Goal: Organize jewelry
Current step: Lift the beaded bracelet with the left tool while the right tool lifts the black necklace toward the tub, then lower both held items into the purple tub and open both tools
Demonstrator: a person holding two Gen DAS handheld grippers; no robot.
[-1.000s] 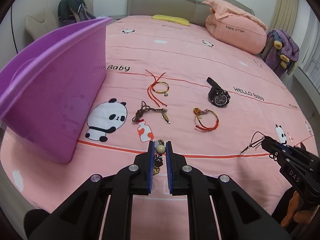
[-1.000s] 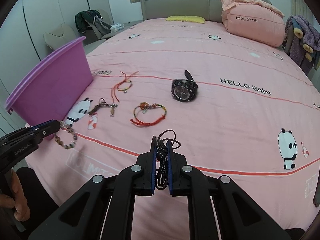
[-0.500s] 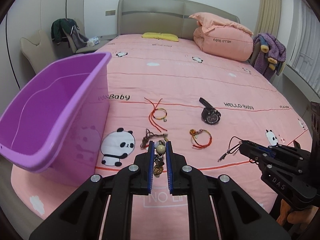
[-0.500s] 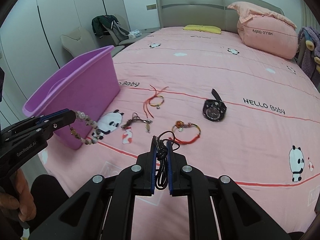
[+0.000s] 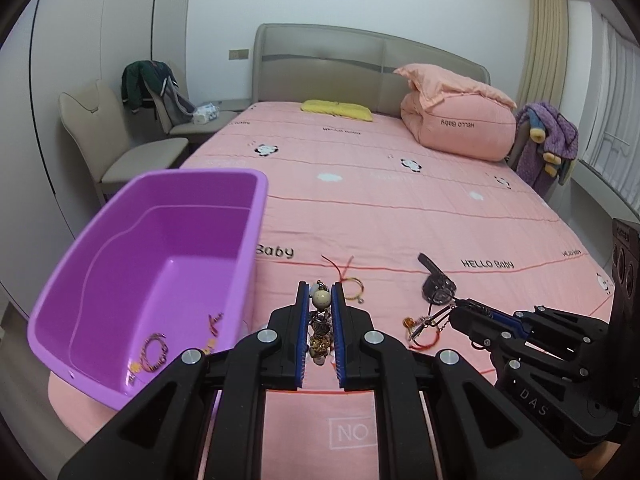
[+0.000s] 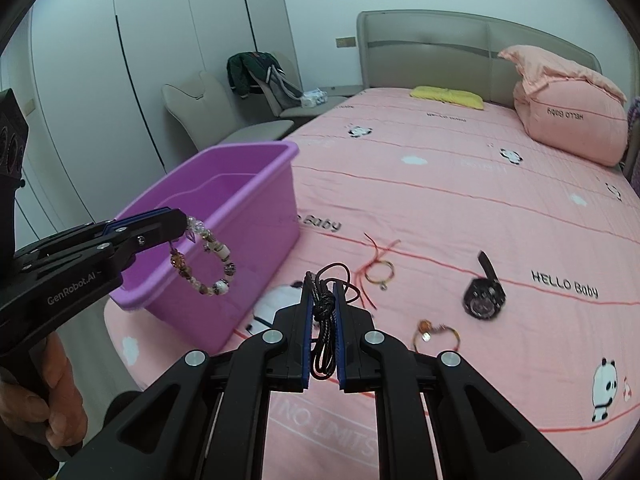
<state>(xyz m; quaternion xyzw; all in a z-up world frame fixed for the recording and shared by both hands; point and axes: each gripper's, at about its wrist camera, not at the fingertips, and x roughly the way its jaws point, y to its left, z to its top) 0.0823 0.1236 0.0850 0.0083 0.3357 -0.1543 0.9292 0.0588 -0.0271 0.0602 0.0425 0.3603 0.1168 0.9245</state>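
Beaded bracelet (image 5: 321, 322): clamped between the closed jaws of the left gripper (image 5: 321, 304), one large cream bead at the fingertips, darker beads running back down the gap. In the right wrist view the bracelet hangs as an open loop below the left gripper's tip, in front of the near wall of the purple bin (image 6: 248, 224) and clear of the bed.

Black cord (image 6: 324, 316): pinched between the closed jaws of the right gripper (image 6: 323, 300). A knot sits between the pads, a loop rises above the fingertips, and loose strands trail down toward the camera. In the left wrist view the right gripper comes in from the right, cord ends dangling at its tip above the bedspread.

Purple bin: stands on the pink bedspread (image 5: 400, 208) at its near left corner. Inside, on the floor near the front wall, lies a dark looped bracelet (image 5: 154, 350) with a small yellow-and-red piece just beside it.

On the bedspread, apart from both grippers:
- thin yellow-green bangle with red strings (image 6: 380, 270), near the bin
- black wristwatch (image 6: 484, 294), further right
- red-and-gold string bracelet (image 6: 436, 334), nearer the camera, between bangle and watch

A hand (image 6: 44, 392) grips the left gripper's handle at the left edge.
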